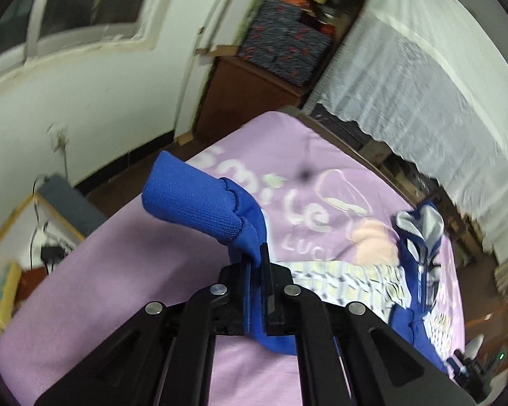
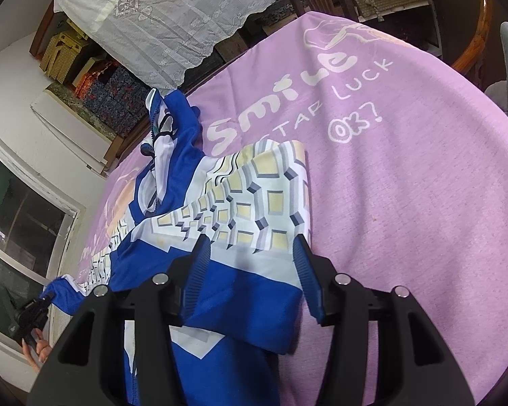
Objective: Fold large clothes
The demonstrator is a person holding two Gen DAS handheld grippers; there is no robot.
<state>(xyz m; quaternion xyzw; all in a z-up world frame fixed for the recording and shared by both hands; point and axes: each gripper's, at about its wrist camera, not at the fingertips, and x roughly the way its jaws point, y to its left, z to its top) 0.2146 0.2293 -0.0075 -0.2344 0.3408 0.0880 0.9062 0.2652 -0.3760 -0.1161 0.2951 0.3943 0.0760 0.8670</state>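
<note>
Left gripper (image 1: 256, 264) jaws clenched on blue cuff (image 1: 200, 203) — right gripper (image 2: 254, 270) jaws apart over jacket (image 2: 247, 203).

Left wrist view: set close behind the left gripper (image 1: 255, 264), angled down across the purple sheet (image 1: 125, 270) toward a white wall. Right wrist view: set behind the right gripper (image 2: 250, 264), angled down. Shared: sheet, blue jacket (image 2: 254, 291).

A royal-blue zip-up fabric jacket (image 2: 220, 291) carries a white panel of yellow-and-grey geometric blocks; beneath the jacket, the lilac cloth-covered surface (image 2: 406, 186) bears white lettering and a peach figure.
</note>
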